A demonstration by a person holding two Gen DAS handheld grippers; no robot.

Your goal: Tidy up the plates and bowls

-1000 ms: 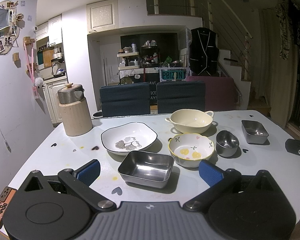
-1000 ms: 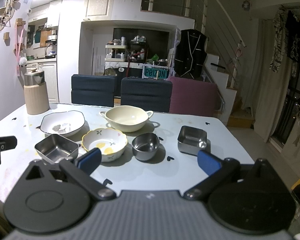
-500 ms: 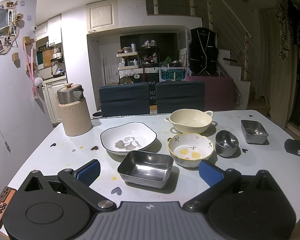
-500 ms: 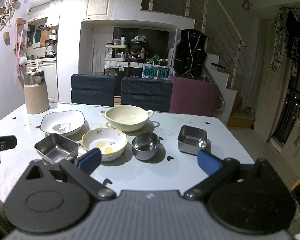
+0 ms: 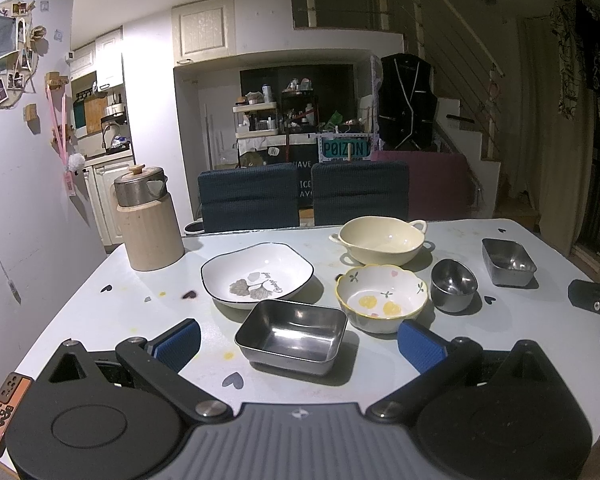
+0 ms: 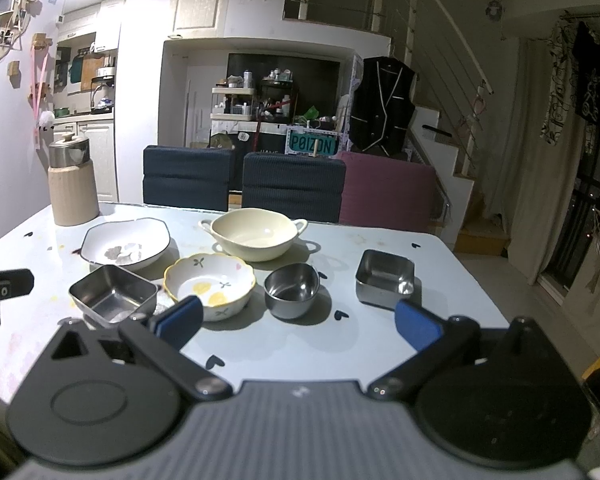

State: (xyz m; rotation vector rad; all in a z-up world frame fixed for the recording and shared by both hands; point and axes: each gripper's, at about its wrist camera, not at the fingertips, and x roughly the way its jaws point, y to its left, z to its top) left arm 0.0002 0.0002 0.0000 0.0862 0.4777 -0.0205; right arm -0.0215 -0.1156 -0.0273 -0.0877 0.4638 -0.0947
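Observation:
On the pale table lie a white square plate with a leaf print (image 5: 257, 274) (image 6: 125, 242), a cream two-handled bowl (image 5: 382, 239) (image 6: 256, 233), a scalloped bowl with yellow spots (image 5: 381, 297) (image 6: 210, 285), a round steel bowl (image 5: 453, 284) (image 6: 292, 289), and two square steel dishes, one near (image 5: 292, 330) (image 6: 113, 295) and one far right (image 5: 508, 261) (image 6: 385, 277). My left gripper (image 5: 299, 345) is open and empty just before the near steel dish. My right gripper (image 6: 298, 320) is open and empty before the round steel bowl.
A beige canister with a steel lid (image 5: 148, 226) (image 6: 72, 182) stands at the table's back left. Two dark blue chairs (image 5: 302, 196) and a purple one (image 6: 388, 192) line the far edge. The wall is close on the left.

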